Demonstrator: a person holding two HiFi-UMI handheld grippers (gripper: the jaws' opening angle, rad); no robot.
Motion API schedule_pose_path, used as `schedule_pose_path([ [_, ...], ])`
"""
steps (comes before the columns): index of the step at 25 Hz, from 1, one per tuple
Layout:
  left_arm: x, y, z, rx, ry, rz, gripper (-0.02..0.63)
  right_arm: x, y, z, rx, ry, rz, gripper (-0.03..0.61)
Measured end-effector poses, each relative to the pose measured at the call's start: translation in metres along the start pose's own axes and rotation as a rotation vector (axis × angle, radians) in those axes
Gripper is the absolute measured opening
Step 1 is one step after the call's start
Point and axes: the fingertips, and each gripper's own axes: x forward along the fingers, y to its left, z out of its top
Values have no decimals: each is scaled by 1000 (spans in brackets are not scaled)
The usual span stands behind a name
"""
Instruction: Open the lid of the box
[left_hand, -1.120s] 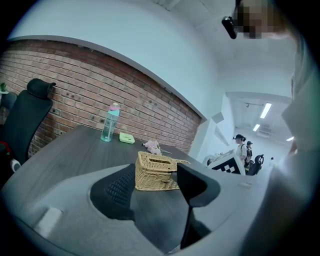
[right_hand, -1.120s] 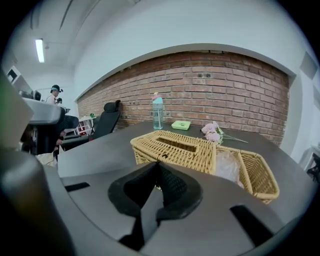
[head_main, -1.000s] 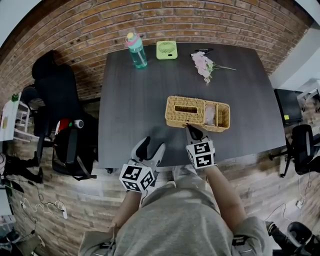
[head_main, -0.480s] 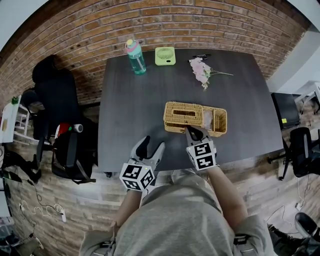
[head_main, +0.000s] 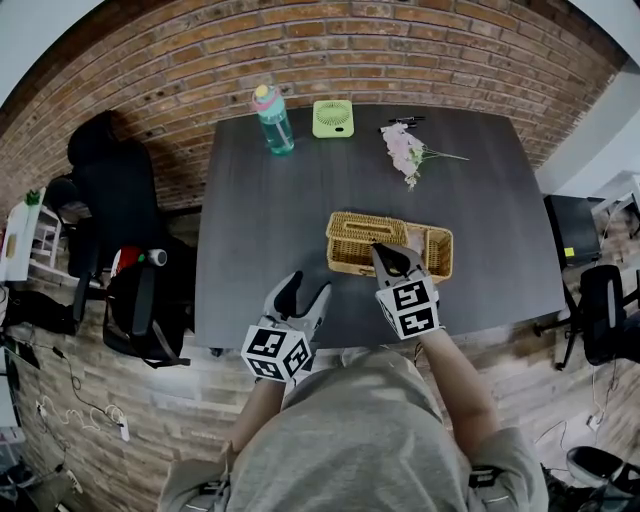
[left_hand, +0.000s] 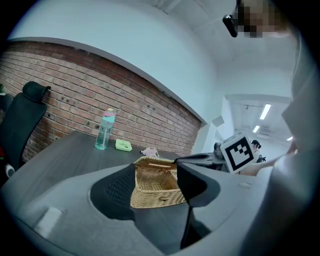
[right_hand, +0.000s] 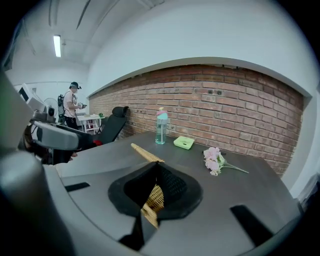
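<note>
The right gripper (head_main: 388, 255) pinches the near edge of the lid (head_main: 362, 231), with its jaws pressed together on it. The lid looks tipped up a little on the box (head_main: 438, 252) just ahead. The left gripper (head_main: 300, 296) is spread, empty, and back from the box. The lid has more to swing open.

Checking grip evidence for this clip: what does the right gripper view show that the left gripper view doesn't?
Only the right gripper view: the wicker lid pinched edge-on between the right gripper's shut jaws. Only the left gripper view: the wicker box body beyond the open left gripper, with the right gripper seen from outside. Both: the bottle, green fan, flowers and brick wall.
</note>
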Motion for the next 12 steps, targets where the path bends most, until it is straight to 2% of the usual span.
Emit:
schedule_pose_path([
  [12,11,0,3,6,9,17,258,12,-29,36,-48,-37,21,18],
])
